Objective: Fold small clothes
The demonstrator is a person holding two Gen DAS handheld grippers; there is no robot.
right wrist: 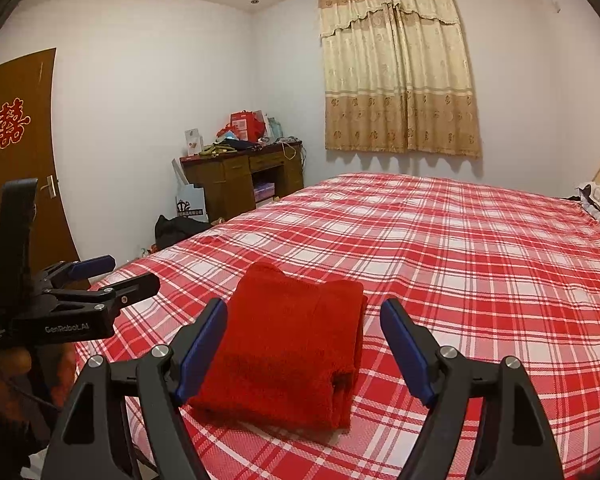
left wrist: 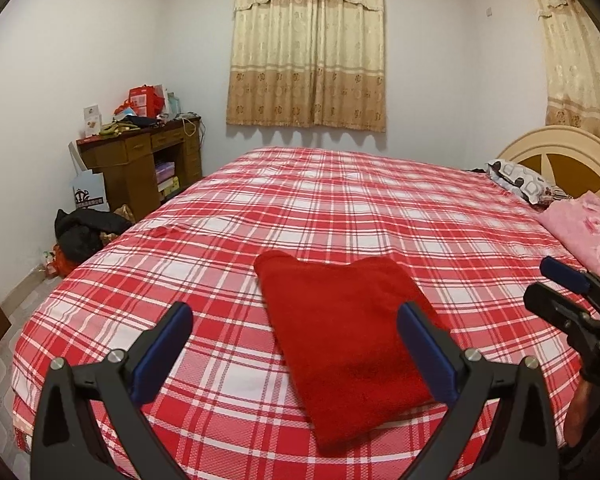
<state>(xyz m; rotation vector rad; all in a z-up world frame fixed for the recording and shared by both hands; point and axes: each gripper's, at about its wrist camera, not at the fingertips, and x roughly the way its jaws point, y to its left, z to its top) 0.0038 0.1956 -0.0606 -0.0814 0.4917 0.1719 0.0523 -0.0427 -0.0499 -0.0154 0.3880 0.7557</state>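
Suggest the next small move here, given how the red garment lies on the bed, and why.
Probably draw both grippers back. The red garment already lies folded in a compact stack on the plaid bedsheet, layers showing at its near right corner. The left gripper and right gripper are open, holding nothing, so little seems left to fold.
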